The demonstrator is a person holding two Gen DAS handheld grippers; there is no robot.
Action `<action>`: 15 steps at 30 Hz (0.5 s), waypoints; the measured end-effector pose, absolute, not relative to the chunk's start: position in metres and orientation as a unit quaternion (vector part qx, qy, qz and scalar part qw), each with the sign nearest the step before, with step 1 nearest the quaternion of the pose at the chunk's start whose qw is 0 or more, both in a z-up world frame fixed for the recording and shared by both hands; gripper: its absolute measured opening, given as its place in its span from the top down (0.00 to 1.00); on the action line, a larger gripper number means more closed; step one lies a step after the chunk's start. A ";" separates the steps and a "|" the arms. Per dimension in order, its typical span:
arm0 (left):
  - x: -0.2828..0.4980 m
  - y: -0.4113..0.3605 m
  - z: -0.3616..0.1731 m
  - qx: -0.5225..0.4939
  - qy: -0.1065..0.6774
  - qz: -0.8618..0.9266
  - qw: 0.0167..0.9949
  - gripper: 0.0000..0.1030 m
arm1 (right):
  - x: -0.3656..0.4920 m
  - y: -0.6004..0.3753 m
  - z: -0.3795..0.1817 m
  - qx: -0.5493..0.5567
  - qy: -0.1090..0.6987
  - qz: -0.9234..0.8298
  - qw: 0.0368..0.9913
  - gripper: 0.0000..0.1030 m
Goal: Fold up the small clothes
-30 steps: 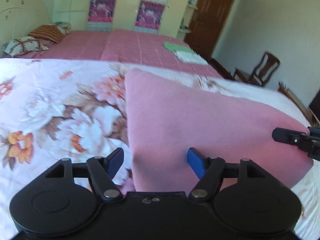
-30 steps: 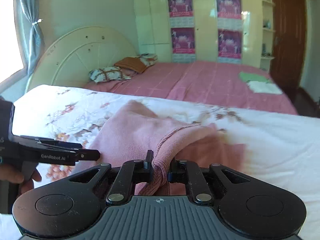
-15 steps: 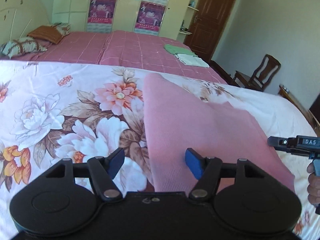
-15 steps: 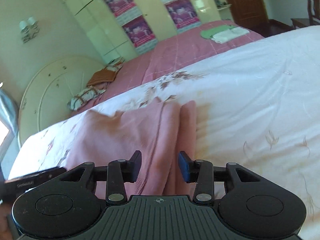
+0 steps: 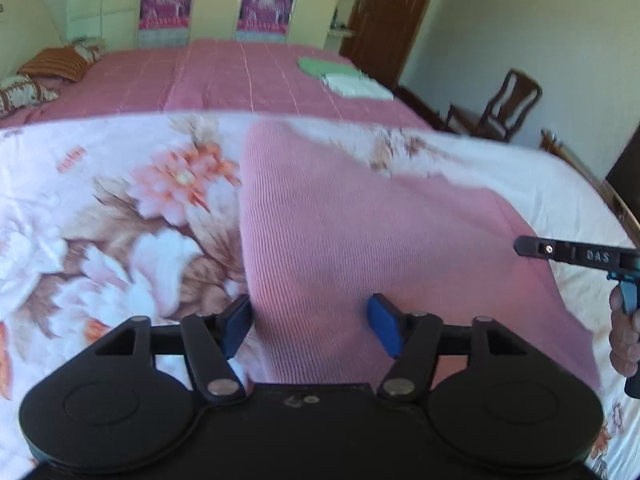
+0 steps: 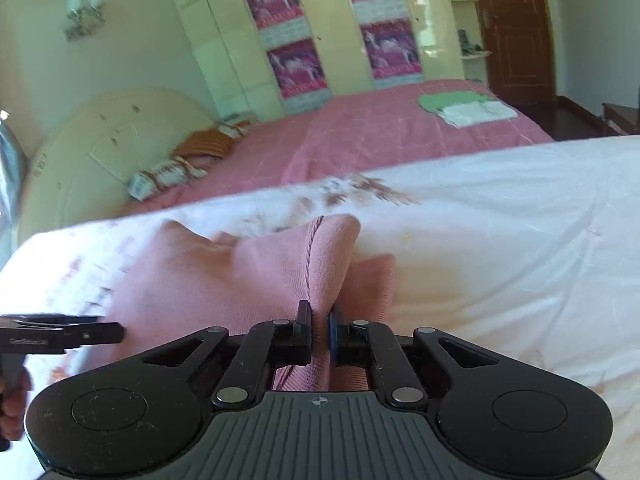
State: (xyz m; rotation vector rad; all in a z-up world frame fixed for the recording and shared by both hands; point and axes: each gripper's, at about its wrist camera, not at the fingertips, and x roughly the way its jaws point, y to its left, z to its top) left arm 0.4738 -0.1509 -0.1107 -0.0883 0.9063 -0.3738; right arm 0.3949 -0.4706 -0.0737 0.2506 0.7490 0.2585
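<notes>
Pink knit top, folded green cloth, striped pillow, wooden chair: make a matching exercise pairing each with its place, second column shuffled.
Things:
1. Pink top
2. Green cloth
3. Striped pillow
4. Chair

Places:
A. On the floor by the right wall
B. At the head of the far pink bed
C. On the floral sheet, a fold pinched in the right tongs
D. Near the foot of the far pink bed, beside a white cloth

Pairs: 1-C, 2-D, 3-B, 4-A
</notes>
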 end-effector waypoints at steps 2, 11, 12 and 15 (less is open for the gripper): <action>0.476 -0.155 -0.115 -0.045 0.433 -0.175 0.883 0.28 | 0.406 -0.480 -0.091 0.141 0.392 0.113 0.902 0.96; 0.403 -0.101 -0.099 -0.119 0.387 -0.165 0.899 0.37 | 0.339 -0.493 -0.042 0.190 0.367 0.140 0.900 0.56; 0.395 -0.097 -0.101 -0.121 0.389 -0.161 0.899 0.37 | 0.327 -0.491 -0.042 0.195 0.372 0.147 0.895 0.56; 0.379 -0.090 -0.110 -0.129 0.402 -0.156 0.893 0.37 | 0.301 -0.479 -0.049 0.211 0.389 0.163 0.882 0.57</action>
